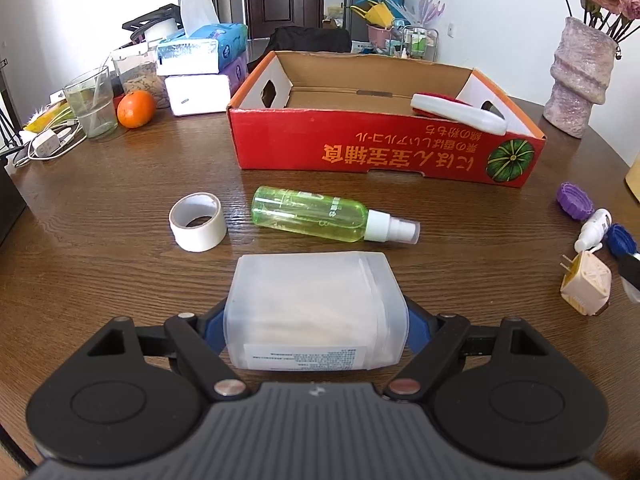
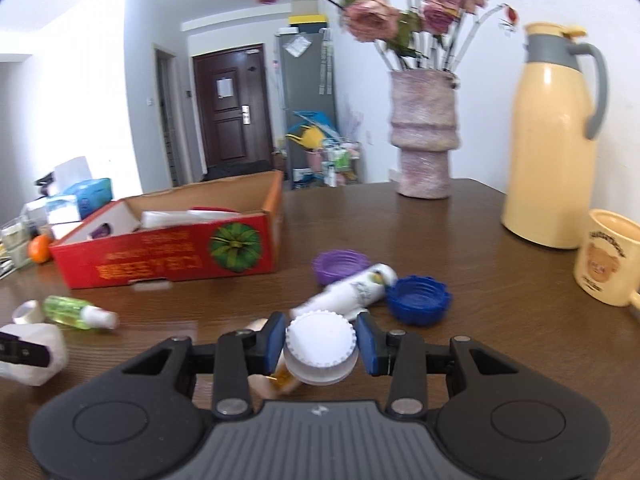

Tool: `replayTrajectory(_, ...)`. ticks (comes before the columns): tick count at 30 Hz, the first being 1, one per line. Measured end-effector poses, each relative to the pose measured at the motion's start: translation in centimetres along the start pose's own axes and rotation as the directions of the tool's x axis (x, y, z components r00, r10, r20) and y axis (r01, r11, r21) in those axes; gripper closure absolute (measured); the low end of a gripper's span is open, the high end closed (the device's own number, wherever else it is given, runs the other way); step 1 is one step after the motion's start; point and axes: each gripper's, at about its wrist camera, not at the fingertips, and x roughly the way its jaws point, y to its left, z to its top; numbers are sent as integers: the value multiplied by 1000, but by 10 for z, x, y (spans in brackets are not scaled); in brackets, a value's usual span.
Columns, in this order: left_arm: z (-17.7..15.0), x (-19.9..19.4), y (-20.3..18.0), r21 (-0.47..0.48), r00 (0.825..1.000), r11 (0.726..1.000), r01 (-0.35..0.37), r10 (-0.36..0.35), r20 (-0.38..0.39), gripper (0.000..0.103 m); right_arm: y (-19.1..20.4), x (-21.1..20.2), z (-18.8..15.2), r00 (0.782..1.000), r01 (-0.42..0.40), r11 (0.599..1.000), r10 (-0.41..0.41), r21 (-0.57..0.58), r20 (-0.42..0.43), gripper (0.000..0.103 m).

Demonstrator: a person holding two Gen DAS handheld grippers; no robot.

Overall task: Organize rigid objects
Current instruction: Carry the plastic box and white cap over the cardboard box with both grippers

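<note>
A brown wooden bench (image 1: 100, 280) holds scattered household items. The left gripper (image 1: 316, 320) has its fingers (image 1: 214, 326) pinching a frosted translucent plastic box (image 1: 316, 304) by its 2 sides, with a printed label on the box's near face.

Beyond it on the bench lie a roll of white tape (image 1: 197, 221) and, just beside that, a green spray bottle (image 1: 320, 219) on its side. Farther back sits an open red cardboard box (image 1: 384, 148) (a pumpkin picture on its front), with a white-handled brush (image 1: 460, 118) inside at the right end.

The right gripper (image 2: 322, 346) has its fingers (image 2: 366, 344) clamped on a white ribbed cap (image 2: 320, 338) atop a small clear container. Just ahead of it lie a white tube (image 2: 352, 288), a purple lid (image 2: 340, 265) and a blue lid (image 2: 418, 298), close together. A pink vase (image 2: 424, 136) of flowers, a cream thermos (image 2: 554, 140) and a cream mug (image 2: 608, 256) stand at the far right.
</note>
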Motion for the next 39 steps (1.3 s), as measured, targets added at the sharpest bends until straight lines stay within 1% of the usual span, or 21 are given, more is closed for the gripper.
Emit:
replayTrajectory(11,22,-16,-14,20,999,1000,9,-10,43,20,35,-1,27,996,-75,997,76,-23,42,65)
replayTrajectory(16,37,-17,-20,21,998,1000,12,-13,57,20,43,5,38,994,-95,995,96,-30,54,65)
replayTrajectory(21,55,-18,-22,2,997,1000,20,-20,80,20,51,14,48,993,-104,994,105,-27,62,65)
replayTrajectory(26,73,-15,-23,-26,995,999,36,-33,89,20,55,25,60,991,-109,994,110,-15,73,65)
replayTrajectory(30,85,-10,-27,-29,994,999,44,-41,98,20,59,37,71,990,-112,994,113,-6,83,65)
replayTrajectory(39,115,15,-29,-47,994,997,53,-49,98,20,68,73,90,990,-119,993,118,1,79,65)
